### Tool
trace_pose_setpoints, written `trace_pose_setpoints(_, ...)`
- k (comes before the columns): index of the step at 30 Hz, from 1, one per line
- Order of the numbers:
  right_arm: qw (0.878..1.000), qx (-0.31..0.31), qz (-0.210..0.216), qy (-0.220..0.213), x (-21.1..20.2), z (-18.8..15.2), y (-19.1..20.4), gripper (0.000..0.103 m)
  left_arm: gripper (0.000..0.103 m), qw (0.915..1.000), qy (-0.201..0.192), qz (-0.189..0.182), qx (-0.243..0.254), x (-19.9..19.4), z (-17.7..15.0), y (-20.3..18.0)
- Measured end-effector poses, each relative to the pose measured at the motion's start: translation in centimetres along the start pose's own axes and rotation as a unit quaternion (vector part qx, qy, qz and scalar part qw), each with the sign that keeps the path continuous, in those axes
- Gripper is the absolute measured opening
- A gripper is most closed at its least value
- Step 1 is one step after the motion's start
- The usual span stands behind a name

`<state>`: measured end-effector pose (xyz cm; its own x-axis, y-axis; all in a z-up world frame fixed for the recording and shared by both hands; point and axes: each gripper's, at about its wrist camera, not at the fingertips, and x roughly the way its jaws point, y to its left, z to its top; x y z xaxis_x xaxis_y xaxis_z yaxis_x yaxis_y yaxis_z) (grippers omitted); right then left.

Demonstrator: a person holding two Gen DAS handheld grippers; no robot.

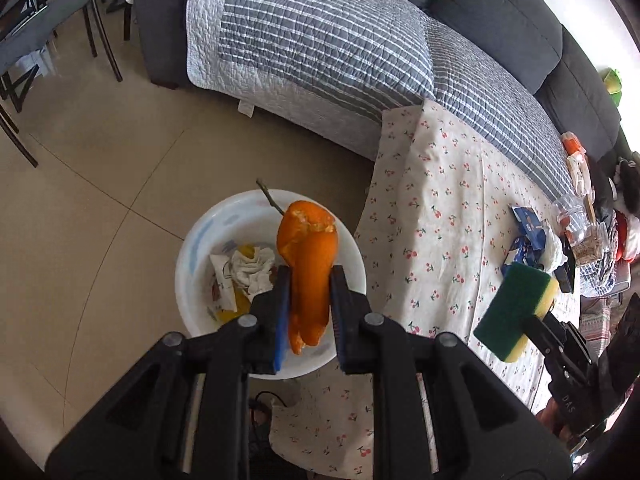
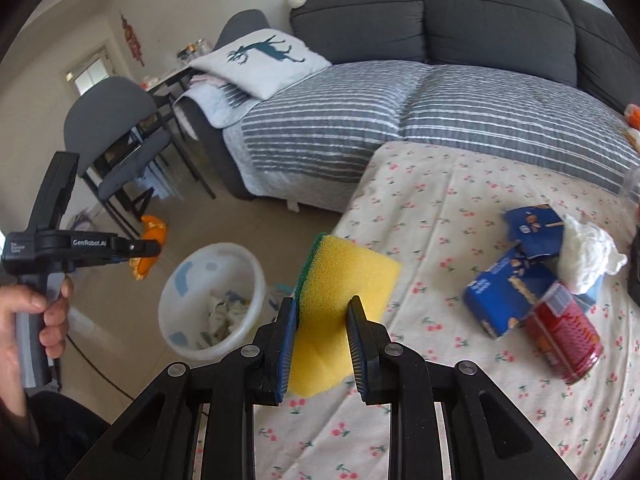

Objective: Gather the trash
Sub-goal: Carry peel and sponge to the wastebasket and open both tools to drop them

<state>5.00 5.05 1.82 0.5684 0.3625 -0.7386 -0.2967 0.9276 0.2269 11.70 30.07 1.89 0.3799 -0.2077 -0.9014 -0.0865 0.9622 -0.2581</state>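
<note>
- My left tongs [image 1: 310, 300] are clenched on a floppy strip of orange citrus peel [image 1: 308, 264], pads pinching its middle; stem end sticks up, loose end hangs below the jaws.
- My right tongs [image 2: 322, 336] are clamped on a rectangular yellow foam sponge with a green scouring face [image 2: 344, 300]; foam squashed between the pads.
- Peel hangs over the round white plastic basin on the floor [image 1: 192, 256], which already holds crumpled tissue and wrappers. Looks lined up for a drop.
- Risk: peel sits toward the basin's side nearest the cherry-print cloth-covered counter [image 1: 440, 208]. If I let go while swinging, I'd guess it clips the rim or lands on the tile floor [image 1: 100, 168].
- Risk: peel is soft and may cling to one pad instead of falling.
- Risk: sponge is over the counter edge, not the basin. Release now and it drops on the cloth or floor.
- Risk: both tongs heading for the same small basin, so they could bump.
- Still on the counter: torn blue cardboard packs [image 2: 516, 276], white crumpled tissue [image 2: 588, 256], red tin can lying on its side [image 2: 564, 340].
- Pose: left tongs pitched steeply down. In the right view my hand [image 2: 28, 316] wraps the left handle, tongs held about level across the frame.
- Right tongs angled down less steeply.
</note>
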Motion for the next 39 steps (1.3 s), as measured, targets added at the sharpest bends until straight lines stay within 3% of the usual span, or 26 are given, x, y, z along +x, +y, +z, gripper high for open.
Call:
trace_pose_setpoints(9,0.996,-0.053,0.075,0.020,6.5,2.2,10.0,0.026,0.021,0.9995,0.022,0.008,-0.023,1.5,0.6,1.8)
trace_pose_setpoints(14,0.993,-0.076,0.079,0.044,10.1,2.3,13.4,0.026,0.021,0.9991,0.035,0.007,-0.024,2.2,0.6,2.3)
trace_pose_setpoints(24,0.993,-0.061,0.079,0.064,12.9,2.1,13.1,0.027,0.025,0.9976,0.056,0.015,-0.038,3.3,1.3,2.4)
trace_pose_setpoints(29,0.993,-0.056,0.075,0.066,13.5,2.3,12.8,0.028,0.038,0.9975,0.044,0.024,-0.049,2.9,1.6,2.9)
trace_pose_setpoints(37,0.994,-0.035,0.075,0.071,13.8,2.4,12.3,0.035,0.040,0.9973,0.021,0.028,-0.064,2.0,1.9,3.2)
trace_pose_setpoints(39,0.994,-0.032,0.077,0.071,13.6,2.5,12.1,0.042,0.040,0.9972,0.013,0.025,-0.070,1.7,2.1,3.2)
